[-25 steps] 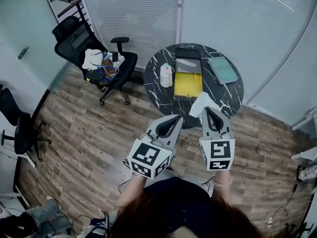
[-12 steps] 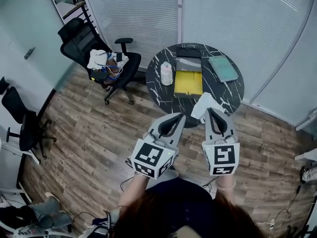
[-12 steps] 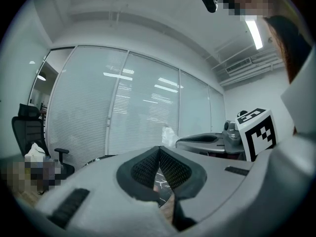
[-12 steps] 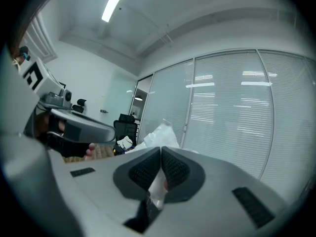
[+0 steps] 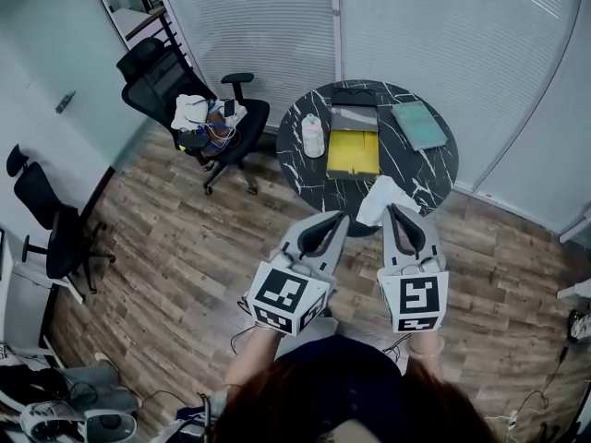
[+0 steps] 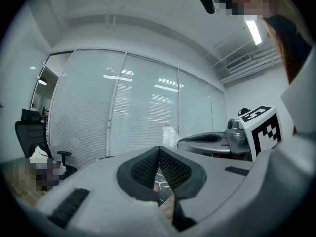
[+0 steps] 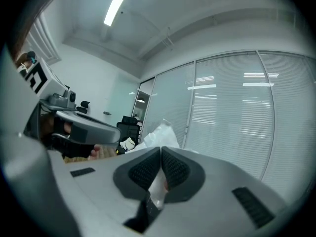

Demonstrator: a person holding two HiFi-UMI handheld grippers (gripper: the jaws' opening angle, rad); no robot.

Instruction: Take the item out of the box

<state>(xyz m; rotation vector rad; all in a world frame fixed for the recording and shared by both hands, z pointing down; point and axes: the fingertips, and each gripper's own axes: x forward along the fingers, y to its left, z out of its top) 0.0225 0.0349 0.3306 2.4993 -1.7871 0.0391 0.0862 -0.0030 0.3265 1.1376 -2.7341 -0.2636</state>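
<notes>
Head view, with both gripper views. The right tool point(image 5: 393, 209) point(image 7: 161, 151) is closed on a crumpled white plastic bag point(image 5: 377, 197) point(image 7: 158, 132), a fold of which is pinched between its jaws. The bag is out of the box point(image 5: 353, 155), above the near edge of the round black marble tabletop point(image 5: 300, 169). The left tool point(image 5: 338, 217) point(image 6: 159, 150), just left of the right one, has its jaws closed tip to tip with nothing between them. The open box, yellow inside, lies at the tabletop's centre, between a white bottle-shaped object point(image 5: 314, 137) on its left and a grey-green notebook point(image 5: 417, 125) on its right. A black office chair point(image 5: 185, 81) carrying cloth and cables stands to the left on the wooden floor point(image 5: 185, 275).
</notes>
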